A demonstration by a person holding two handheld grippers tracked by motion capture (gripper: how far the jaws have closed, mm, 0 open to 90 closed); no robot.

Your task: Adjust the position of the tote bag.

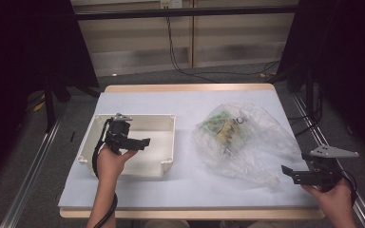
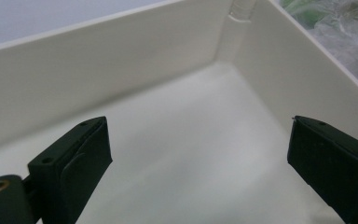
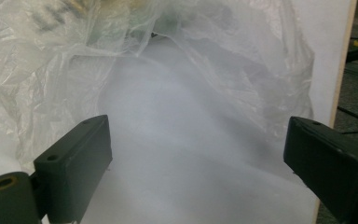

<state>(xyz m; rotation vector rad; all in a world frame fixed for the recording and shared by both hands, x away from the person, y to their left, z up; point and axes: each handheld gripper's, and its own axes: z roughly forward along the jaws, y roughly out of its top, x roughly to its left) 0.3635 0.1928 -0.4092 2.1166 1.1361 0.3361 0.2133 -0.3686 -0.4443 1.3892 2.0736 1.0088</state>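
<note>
Hovering left gripper over tray; right gripper beside bag

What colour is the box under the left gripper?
The box is cream white, plain, without pattern; the left gripper view shows it best.

White table w/ cream tray & plastic bag

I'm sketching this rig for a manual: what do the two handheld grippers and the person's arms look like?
Both are black. The left gripper trails a black cable past the wrist. The right gripper carries a grey three-cornered plate on top. Up close, each has two blocky black fingers with small holes and a brass-coloured ring at the base. The forearms are bare, without sleeves.
</note>
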